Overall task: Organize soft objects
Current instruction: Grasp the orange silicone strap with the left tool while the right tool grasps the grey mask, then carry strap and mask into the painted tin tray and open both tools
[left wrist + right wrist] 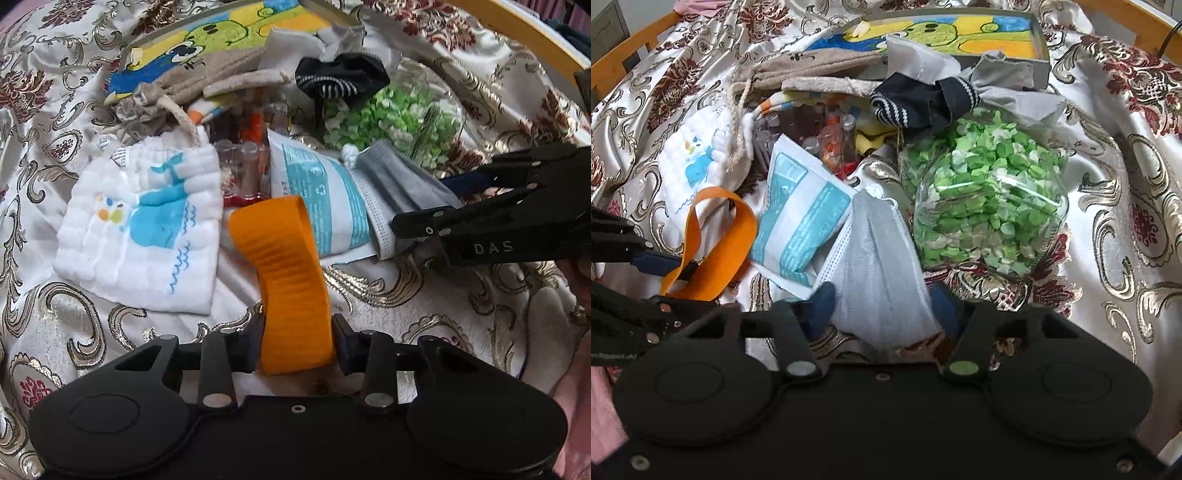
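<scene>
Left wrist view, counter (424, 306): covered by a gold-patterned cloth, filling the frame.
Jar (986, 199): clear, full of green paper bits, right of centre in the right wrist view.
Whale cloth (147, 225): white, centre left, flat on the counter.
Face mask (882, 266): grey, lower centre; right gripper (882, 306) partly closed, its pads against the mask's sides.
Orange band (284, 273): looped, lower centre; left gripper (295, 350) pinching its lower end.
</scene>
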A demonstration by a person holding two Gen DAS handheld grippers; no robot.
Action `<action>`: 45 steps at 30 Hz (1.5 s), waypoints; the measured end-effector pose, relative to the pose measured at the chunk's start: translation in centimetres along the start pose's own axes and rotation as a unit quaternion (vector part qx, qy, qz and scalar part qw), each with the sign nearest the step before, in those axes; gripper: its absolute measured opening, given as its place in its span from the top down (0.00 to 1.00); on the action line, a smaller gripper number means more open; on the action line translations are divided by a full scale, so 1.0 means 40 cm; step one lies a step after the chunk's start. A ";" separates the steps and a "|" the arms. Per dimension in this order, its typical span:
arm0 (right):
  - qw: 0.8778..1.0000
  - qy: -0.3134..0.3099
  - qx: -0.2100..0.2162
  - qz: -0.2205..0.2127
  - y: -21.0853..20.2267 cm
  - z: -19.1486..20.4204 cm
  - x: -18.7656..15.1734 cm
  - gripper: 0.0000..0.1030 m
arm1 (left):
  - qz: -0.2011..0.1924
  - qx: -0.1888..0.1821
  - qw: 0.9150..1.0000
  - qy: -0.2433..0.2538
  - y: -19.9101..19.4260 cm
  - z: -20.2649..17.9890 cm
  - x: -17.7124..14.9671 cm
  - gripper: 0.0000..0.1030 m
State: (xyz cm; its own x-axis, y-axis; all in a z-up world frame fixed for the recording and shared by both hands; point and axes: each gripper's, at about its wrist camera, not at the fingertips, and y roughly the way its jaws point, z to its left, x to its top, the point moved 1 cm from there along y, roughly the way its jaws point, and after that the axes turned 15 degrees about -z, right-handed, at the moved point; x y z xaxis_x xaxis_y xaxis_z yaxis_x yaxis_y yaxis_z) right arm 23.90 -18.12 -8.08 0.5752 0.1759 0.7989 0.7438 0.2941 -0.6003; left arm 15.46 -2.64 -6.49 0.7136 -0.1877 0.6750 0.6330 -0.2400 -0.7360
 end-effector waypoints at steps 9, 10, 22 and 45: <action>1.000 0.004 -0.004 -0.013 -0.028 0.004 0.003 0.87 | -0.038 -0.016 0.999 -0.028 -0.037 0.007 0.012 0.63; 1.000 0.006 -0.004 -0.017 -0.035 0.005 0.006 0.88 | -0.045 -0.018 0.998 -0.030 -0.043 0.006 0.014 0.63; 0.994 0.033 -0.010 -0.103 -0.157 0.005 0.045 0.90 | -0.147 -0.013 0.988 -0.043 -0.120 0.009 0.042 0.63; 0.961 0.038 -0.046 -0.271 -0.044 -0.118 0.309 0.90 | -0.287 0.020 0.948 -0.137 0.063 0.119 0.383 0.63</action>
State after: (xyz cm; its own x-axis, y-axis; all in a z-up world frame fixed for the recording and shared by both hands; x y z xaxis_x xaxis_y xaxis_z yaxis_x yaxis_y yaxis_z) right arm 31.31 -20.89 2.69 0.1158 -0.0489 0.9921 0.9661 0.2378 -0.1010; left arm 29.43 -1.60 1.74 0.2952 0.2194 0.9299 0.9479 -0.1893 -0.2563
